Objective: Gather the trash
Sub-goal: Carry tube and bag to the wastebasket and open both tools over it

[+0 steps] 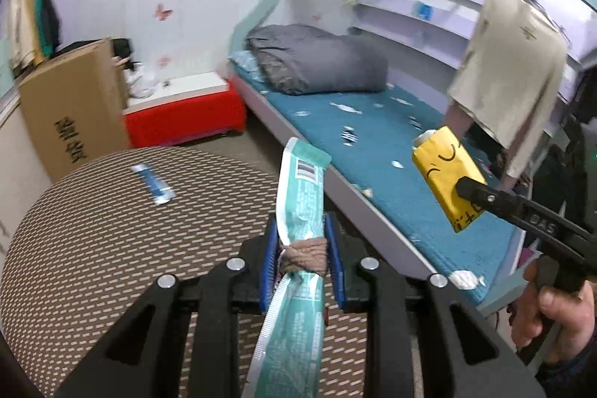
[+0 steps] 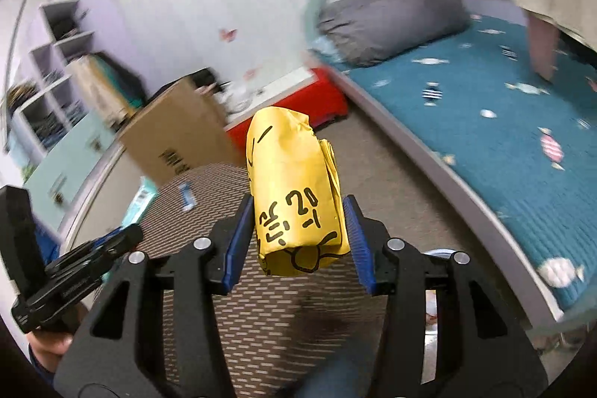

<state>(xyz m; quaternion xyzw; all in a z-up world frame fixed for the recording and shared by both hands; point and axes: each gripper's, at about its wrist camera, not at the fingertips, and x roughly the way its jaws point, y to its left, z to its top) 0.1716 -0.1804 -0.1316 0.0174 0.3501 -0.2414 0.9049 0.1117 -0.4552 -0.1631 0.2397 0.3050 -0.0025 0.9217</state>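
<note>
Gripping a teal wrapper (image 1: 298,211) at its tied waist, the left tool (image 1: 302,256) hangs level above the counter's (image 1: 93,248) right edge. The right tool (image 2: 298,237), raised beside it over the bed's (image 1: 373,137) edge, clamps one yellow packet (image 2: 294,193). One small blue wrapper (image 1: 153,184), perhaps a sachet, lies near the counter's far edge.

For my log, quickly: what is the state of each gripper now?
Left gripper: closed on the teal wrapper.
Right gripper: closed on the yellow packet.
</note>
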